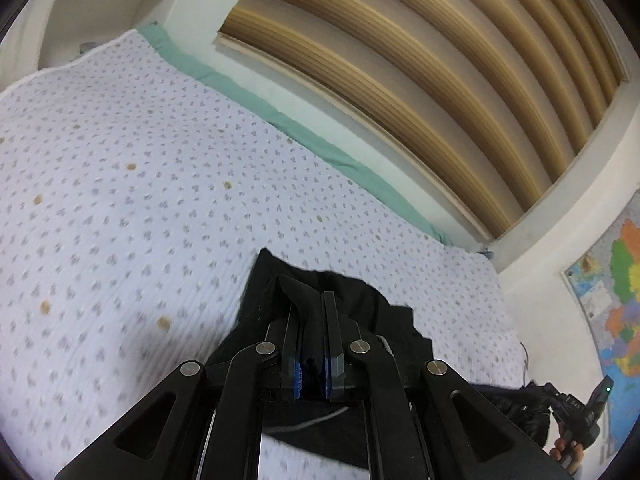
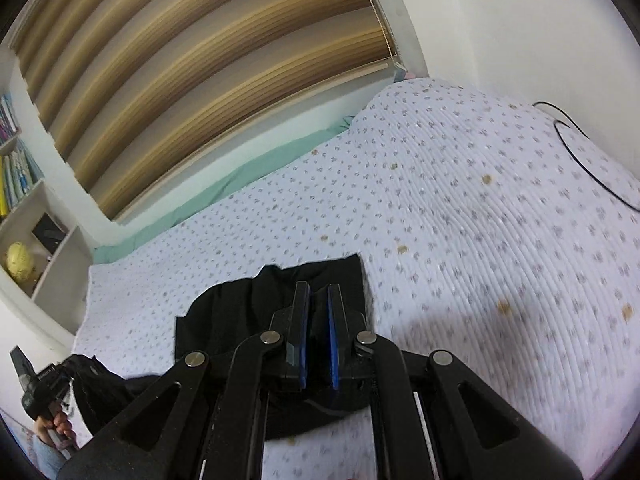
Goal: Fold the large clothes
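A black garment point(image 1: 360, 312) is held above a bed with a white dotted quilt point(image 1: 140, 200). My left gripper point(image 1: 310, 300) is shut on one edge of the black garment, with cloth pinched between its fingers. My right gripper point(image 2: 318, 292) is shut on another edge of the same garment point(image 2: 240, 312), which hangs down to the left. The other gripper shows small at the lower right of the left wrist view point(image 1: 580, 412) and at the lower left of the right wrist view point(image 2: 40, 388). The garment's lower part is hidden behind the grippers.
The quilt point(image 2: 480, 220) covers the bed, with a green sheet edge point(image 2: 240, 176) along the window wall. Wooden blinds point(image 1: 400, 60) hang above. A white shelf unit point(image 2: 24, 240) with books stands at the bed's end. A black cable point(image 2: 580, 152) lies on the quilt. A map point(image 1: 616, 300) hangs on the wall.
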Tool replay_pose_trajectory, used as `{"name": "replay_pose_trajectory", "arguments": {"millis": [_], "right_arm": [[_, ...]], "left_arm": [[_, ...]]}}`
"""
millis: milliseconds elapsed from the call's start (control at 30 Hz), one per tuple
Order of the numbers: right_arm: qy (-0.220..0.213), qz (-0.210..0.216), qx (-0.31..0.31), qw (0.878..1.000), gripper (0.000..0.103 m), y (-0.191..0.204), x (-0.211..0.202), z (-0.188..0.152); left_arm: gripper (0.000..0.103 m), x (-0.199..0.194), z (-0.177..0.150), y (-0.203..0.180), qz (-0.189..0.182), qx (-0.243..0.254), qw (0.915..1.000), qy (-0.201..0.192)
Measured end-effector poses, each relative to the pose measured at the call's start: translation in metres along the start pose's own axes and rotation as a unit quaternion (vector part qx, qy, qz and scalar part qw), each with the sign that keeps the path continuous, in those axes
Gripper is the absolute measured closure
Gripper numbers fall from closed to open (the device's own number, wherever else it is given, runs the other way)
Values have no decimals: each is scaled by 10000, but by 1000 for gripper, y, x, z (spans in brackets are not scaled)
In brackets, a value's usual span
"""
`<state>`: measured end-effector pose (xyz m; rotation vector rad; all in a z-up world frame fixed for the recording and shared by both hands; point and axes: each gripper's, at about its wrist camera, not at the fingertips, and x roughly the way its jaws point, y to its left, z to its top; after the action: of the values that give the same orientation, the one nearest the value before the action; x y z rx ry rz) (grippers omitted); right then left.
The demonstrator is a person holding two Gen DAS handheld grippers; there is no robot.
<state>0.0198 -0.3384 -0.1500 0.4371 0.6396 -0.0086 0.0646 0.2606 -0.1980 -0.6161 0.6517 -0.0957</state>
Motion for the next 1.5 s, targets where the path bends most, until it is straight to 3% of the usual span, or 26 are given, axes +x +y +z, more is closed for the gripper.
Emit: {"name": "replay_pose_trajectory", "arguments": {"millis": [167, 333, 533, 800, 900, 933, 967, 1033, 1100, 1167, 1233, 1333, 1400, 1500], "right_arm": [[187, -215, -87, 9996, 94, -2, 79, 27], [385, -530, -247, 9976, 94, -4, 175, 43], [754, -823, -172, 9936, 94, -23, 276, 36], [1178, -1068, -85, 9872, 93, -56, 355, 10], [1125, -675, 188, 9912, 83, -65, 345, 15], [1062, -567, 336, 9922, 62, -69, 335, 19], [989, -529, 474, 9926, 31, -75, 324, 24], [772, -535, 690, 9932, 6, -84, 304, 32], [493, -640, 947, 9922, 6, -98, 275, 42], [289, -681, 1163, 9905, 6, -105, 249, 50], [140, -567, 1320, 9895, 6, -104, 225, 55], [145, -641, 1140, 9913, 6, -84, 201, 59], [169, -703, 694, 9950, 6, -52, 187, 61], [172, -478, -51, 9987, 6, 3, 167, 58]], "left_arm": [[95, 74, 26, 2, 151, -70, 9996, 233], [95, 170, 45, 0, 673, 326, 9955, 584], [95, 264, 43, 12, 1124, 551, 9880, 909], [93, 321, 26, 16, 1383, 813, 9783, 1314], [91, 311, 34, 23, 1344, 486, 9794, 1428], [89, 305, 38, 25, 1316, 366, 9799, 1451], [85, 298, 44, 30, 1247, 171, 9814, 1449], [80, 275, 59, 41, 949, -366, 9851, 1383], [70, 260, 70, 48, 715, -828, 9851, 1326], [45, 238, 84, 49, 1003, -1011, 9862, 840], [44, 210, 97, 47, 1352, -1089, 9844, 283], [43, 180, 102, 34, 889, -1214, 9884, 183], [43, 166, 94, 4, 788, -693, 9938, 377], [43, 154, 75, -43, 971, 249, 9938, 482]]}}
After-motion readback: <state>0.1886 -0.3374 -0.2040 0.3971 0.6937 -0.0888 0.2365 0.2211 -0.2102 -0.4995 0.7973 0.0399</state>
